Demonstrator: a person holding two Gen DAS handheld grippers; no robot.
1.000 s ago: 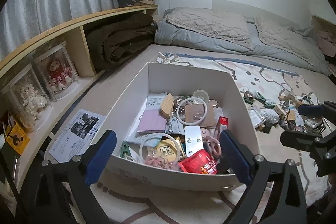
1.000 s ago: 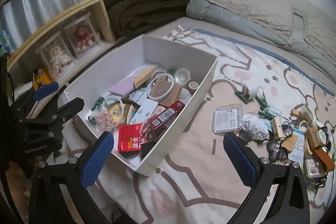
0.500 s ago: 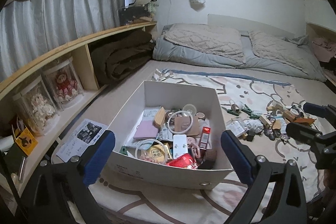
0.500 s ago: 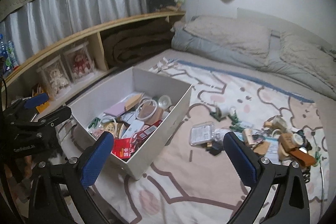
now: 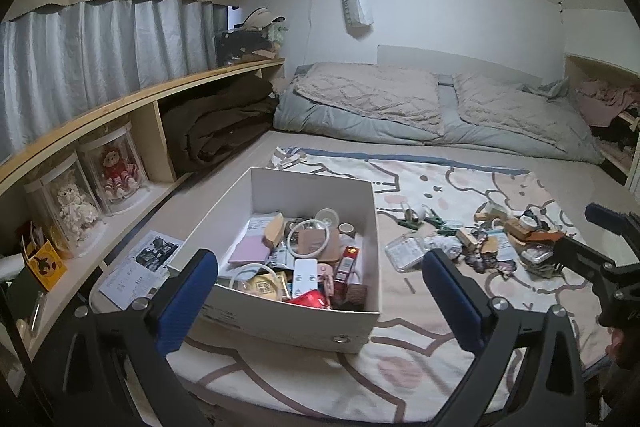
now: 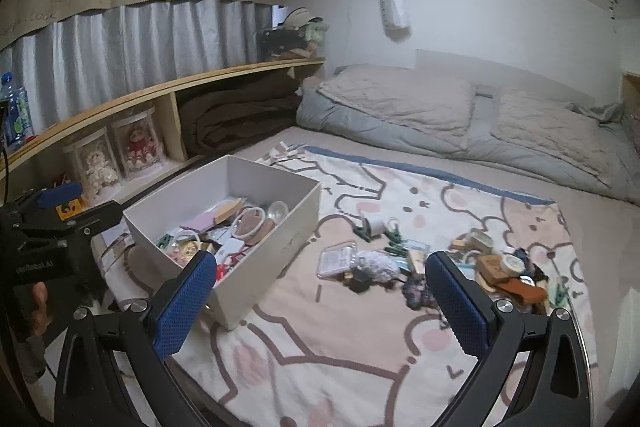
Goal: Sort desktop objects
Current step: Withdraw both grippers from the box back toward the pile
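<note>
Both grippers hung above the near edge of the bed, each empty. The left gripper (image 5: 320,301) had its blue-padded fingers (image 5: 186,301) spread wide, nothing between them; it faced the white box (image 5: 352,215) from above. The right gripper (image 6: 322,305) likewise stood with fingers (image 6: 456,301) wide apart and bare, facing the patterned blanket (image 6: 360,359) to the right of the box.

The box sat on the blanket near the left side of the bed, open-topped and partly filled. Contents visible from the left wrist view: a pink notepad (image 5: 249,251), a white ring (image 5: 309,238), a white flat device (image 5: 305,277), a red packet (image 5: 310,299), a small clear cup (image 5: 327,215). The rest was too jumbled to tell.

A loose pile of unsorted items (image 6: 460,259) lay on the blanket to the right of the box, apart from it: a clear plastic case (image 6: 337,259), green clips (image 6: 394,229), a roll of white tape (image 6: 376,223), brown wooden pieces (image 6: 494,267). Finer identities were unclear.

A printed sheet (image 5: 140,267) lay on the mattress just left of the box. A wooden shelf (image 5: 120,105) along the left wall held two dolls in clear cases (image 5: 96,179) and a folded brown blanket (image 5: 216,131).
</note>
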